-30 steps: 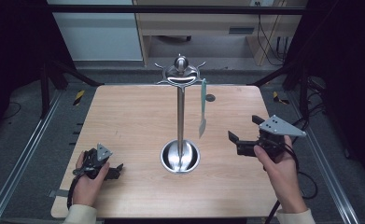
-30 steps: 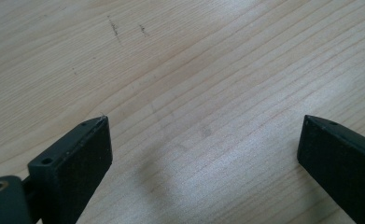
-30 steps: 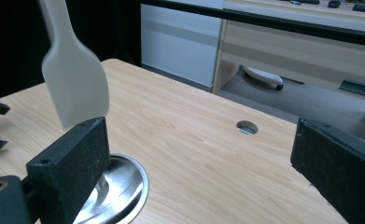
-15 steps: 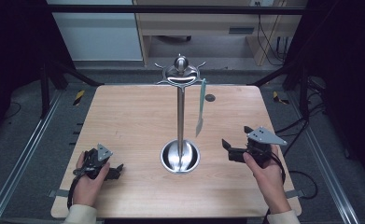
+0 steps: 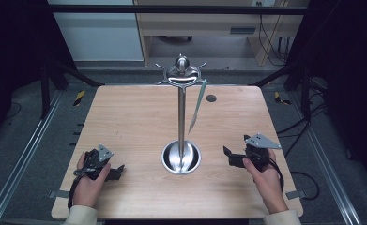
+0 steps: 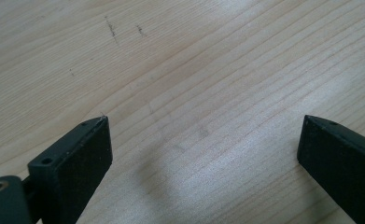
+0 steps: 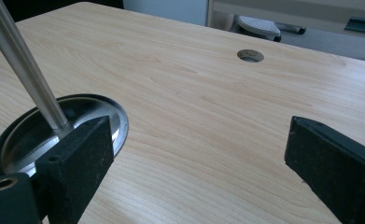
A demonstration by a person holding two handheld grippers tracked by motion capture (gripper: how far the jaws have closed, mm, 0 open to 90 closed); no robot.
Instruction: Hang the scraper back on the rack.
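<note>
Room: dark workshop floor all round, pale cabinet and a wooden bench behind, and one light wooden table (image 5: 125, 117) in the middle of it.
Left gripper (image 5: 117, 171): down near the front left corner of the table, resting low in the person's hand. Its own view shows both black jaws standing wide apart with bare wood grain between them. Nothing held.
Stand (image 5: 181, 112): centre table, a chrome pole rising from a round dished base (image 5: 181, 157) to a crown of hooks at the top.
Utensil (image 5: 196, 107): slim, pale green, looks like a knife or spatula, hanging from a hook just to the right of the pole, blade down, well clear of the tabletop and tilted a little.
Right gripper (image 5: 227, 155): right of the base, near it but not touching, jaws parted and empty; its own view has the pole (image 7: 28, 70) and base rim (image 7: 117, 114) just past the left jaw.
Step, as I read it: the hanging is done and this is the retreat. To do it well, settle the right hand low and away from the pole so nothing nudges the dangling piece.
Change: a second back the right gripper was higher and farther out; it has since dropped towards the table and come in nearer the base. The utensil has swung slightly leftward at its tip. The left hand has not budged.
</note>
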